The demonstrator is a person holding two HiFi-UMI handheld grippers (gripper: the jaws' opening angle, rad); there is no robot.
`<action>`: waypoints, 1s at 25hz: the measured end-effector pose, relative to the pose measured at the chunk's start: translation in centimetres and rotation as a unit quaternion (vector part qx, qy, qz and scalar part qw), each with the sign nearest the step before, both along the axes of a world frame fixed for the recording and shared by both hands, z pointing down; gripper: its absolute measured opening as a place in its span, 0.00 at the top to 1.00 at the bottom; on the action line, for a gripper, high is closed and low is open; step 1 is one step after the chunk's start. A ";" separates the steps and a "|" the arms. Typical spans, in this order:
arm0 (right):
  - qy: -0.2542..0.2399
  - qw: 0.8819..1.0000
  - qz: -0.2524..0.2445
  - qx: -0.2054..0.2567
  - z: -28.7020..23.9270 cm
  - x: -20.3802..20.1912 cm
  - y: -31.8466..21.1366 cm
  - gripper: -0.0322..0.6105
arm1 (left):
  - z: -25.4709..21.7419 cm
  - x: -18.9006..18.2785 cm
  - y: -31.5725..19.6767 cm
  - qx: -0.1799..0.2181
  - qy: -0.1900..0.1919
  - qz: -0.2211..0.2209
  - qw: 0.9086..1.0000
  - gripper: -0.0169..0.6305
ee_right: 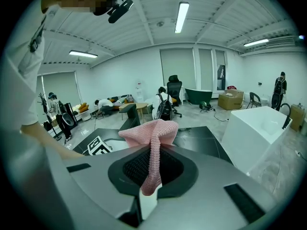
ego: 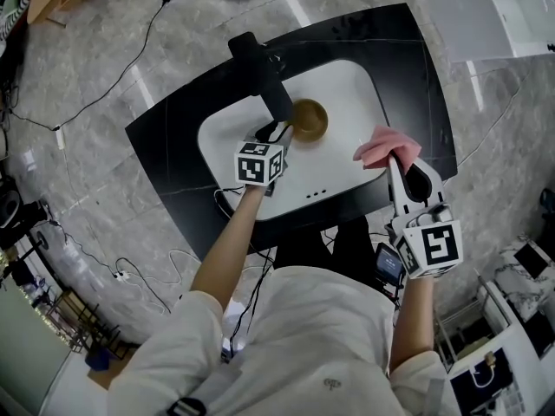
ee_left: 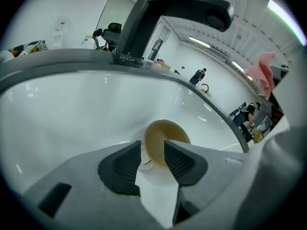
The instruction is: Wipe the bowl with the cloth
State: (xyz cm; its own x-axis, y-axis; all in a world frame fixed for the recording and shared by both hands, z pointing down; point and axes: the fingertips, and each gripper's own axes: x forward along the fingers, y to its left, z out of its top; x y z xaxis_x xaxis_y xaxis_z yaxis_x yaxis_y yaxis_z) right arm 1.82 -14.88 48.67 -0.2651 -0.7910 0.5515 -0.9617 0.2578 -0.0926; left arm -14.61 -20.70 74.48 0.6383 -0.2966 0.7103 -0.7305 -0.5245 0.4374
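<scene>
Holding our left gripper with jaws apart, the brown bowl rim between them in the white sink, our right gripper clamped on the pink cloth.

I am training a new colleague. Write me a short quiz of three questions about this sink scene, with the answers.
1. Multiple choice: what does the right gripper hold? A a sponge; B a pink cloth; C a brush.
2. True or false: the brown bowl lies outside the white sink.
3. Fill in: the jaws of the left gripper stand ____.
Key: 1 B. 2 False: it lies in the sink. 3 Open.
</scene>
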 end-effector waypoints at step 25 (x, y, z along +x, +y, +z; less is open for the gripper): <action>0.026 0.999 0.006 -0.024 0.6 0.8 2.3 0.93 | 3.3 1.6 0.0 -0.086 0.028 -0.045 0.995 0.94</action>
State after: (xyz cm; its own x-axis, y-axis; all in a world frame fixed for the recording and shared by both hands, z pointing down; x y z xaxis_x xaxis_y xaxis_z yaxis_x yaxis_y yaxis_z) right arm 2.58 -12.59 49.29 -0.2262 -0.7660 0.6018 -0.9686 0.2425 -0.0554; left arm -12.98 -20.68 77.83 0.6554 -0.2307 0.7192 -0.7424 -0.3717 0.5573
